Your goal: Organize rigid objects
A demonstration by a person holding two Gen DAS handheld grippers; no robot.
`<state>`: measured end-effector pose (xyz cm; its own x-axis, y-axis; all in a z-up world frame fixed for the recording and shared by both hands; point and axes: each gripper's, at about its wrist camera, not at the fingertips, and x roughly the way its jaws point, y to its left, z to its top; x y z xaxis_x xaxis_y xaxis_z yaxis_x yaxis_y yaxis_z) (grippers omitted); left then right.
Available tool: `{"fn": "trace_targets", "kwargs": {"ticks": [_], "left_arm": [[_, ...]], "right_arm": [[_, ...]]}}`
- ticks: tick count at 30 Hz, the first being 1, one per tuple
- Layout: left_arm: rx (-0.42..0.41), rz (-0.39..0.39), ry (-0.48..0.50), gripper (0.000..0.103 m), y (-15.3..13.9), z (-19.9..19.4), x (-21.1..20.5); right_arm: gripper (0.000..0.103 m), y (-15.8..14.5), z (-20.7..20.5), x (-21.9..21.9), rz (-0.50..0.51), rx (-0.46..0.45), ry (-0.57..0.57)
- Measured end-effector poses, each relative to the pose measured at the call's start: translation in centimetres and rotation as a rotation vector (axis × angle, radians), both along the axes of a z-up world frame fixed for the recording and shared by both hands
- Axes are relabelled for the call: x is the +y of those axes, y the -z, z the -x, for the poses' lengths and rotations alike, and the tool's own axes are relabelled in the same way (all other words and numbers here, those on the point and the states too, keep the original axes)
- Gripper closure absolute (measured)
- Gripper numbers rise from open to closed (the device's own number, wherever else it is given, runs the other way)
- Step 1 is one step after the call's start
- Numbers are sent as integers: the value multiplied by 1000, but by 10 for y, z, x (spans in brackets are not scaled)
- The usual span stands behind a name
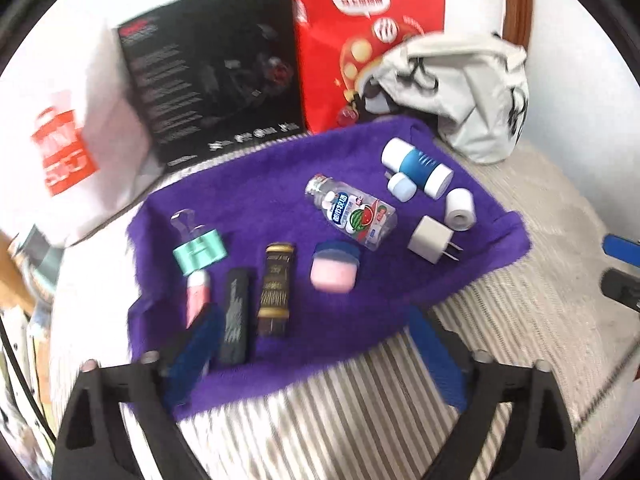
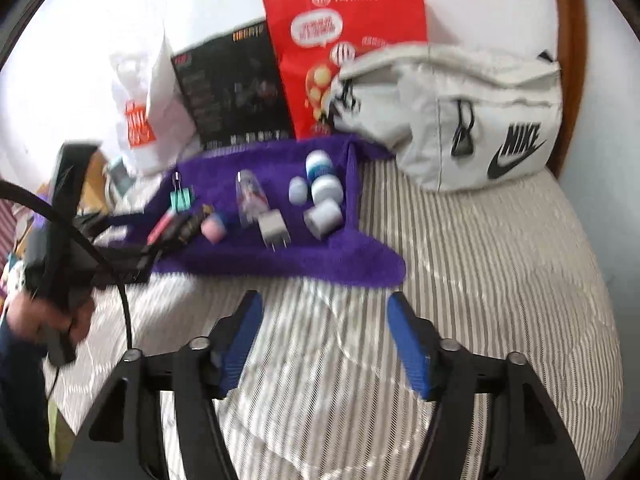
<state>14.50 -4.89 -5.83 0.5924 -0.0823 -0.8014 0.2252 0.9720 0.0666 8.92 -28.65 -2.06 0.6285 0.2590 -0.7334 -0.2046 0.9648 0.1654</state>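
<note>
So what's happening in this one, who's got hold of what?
A person holds a two-finger gripper in each hand over a bed. Small items lie on a purple towel: a clear bottle, a pink jar, a white plug, a teal binder clip, and dark tubes. The left gripper hangs open over the towel's near edge, holding nothing. The right gripper is open too, over the striped sheet, short of the towel.

Both grippers same build: matte black angular plastic arms, silver round screw heads at the pivots, ribbed blue rectangular finger pads (image 2: pixel 412 350). Right wrist view, 9 o'clock: left gripper (image 2: pixel 136 258), black curved cable (image 2: pixel 102 258), person's hand (image 2: pixel 48 320), dark navy sleeve (image 2: pixel 16 364).
</note>
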Motion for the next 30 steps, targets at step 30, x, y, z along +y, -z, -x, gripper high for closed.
{"fn": "trace_targets", "kwargs": {"ticks": [30], "left_arm": [[-57,140,-230,0,-58,117,44]], "right_arm": [[0,-28,40,33,56,49,20]]}}
